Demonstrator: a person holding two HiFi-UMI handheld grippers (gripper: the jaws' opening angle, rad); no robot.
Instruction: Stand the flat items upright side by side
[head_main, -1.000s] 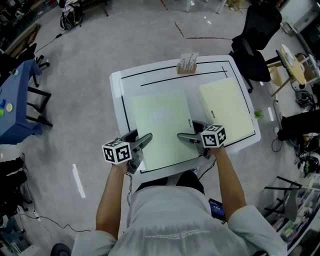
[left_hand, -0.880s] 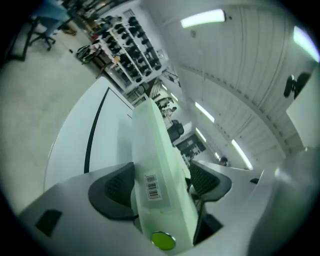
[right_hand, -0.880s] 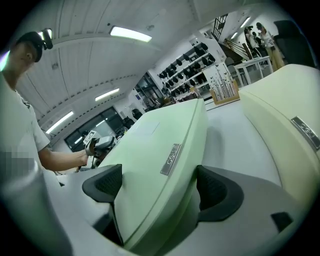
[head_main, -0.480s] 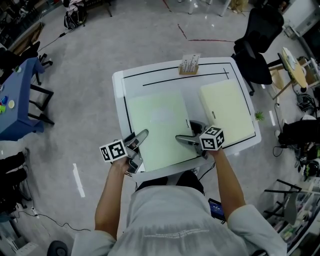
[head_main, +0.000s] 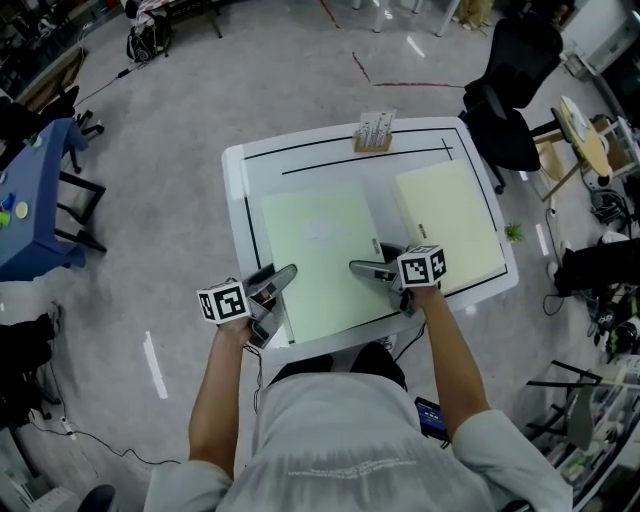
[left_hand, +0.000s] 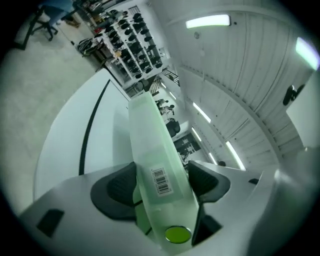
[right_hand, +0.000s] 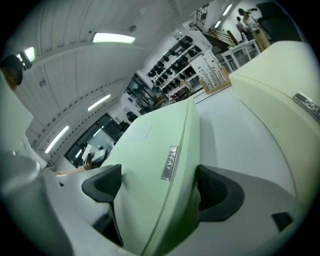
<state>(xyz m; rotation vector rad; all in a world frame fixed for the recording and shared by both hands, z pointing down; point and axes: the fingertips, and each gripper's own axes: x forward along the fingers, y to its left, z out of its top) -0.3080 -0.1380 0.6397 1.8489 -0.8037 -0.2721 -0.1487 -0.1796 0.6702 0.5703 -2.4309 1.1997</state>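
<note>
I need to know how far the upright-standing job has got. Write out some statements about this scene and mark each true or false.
1. The near folder and the other folder both lie flat on the table. True.
2. The left tongs have nothing between them. False: the near folder's edge stands between them, and they have just been closing.
3. The right tongs straddle the other folder. False: they straddle the near folder's right edge.
4. A wooden holder stands at the table's far edge. True.
</note>
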